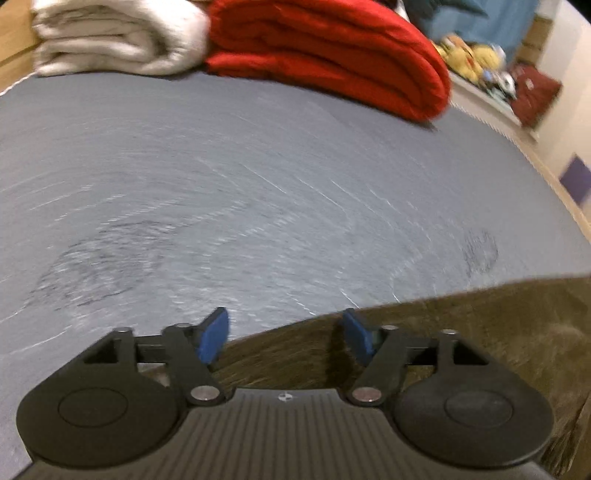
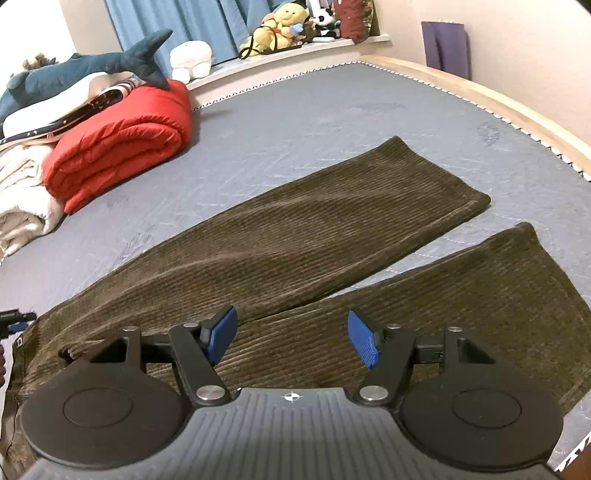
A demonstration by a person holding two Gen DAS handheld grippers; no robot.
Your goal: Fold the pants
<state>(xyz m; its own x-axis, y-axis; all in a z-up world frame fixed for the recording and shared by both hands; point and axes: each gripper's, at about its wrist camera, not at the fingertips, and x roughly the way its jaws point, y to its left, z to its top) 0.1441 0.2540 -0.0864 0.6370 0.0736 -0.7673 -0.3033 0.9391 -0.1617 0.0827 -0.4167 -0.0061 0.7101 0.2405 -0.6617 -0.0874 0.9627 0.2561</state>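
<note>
Brown corduroy pants lie flat on the grey mattress, legs spread apart and pointing to the far right, waist at the near left. My right gripper is open and empty, hovering over the crotch area. My left gripper is open and empty, at the edge of the pants, which fill the lower right of the blurred left wrist view. The tip of the left gripper shows at the left edge of the right wrist view, by the waist.
A folded red quilt and a white blanket lie at the far left of the mattress, also in the left wrist view. A plush shark and soft toys sit behind. The wooden bed rim runs along the right.
</note>
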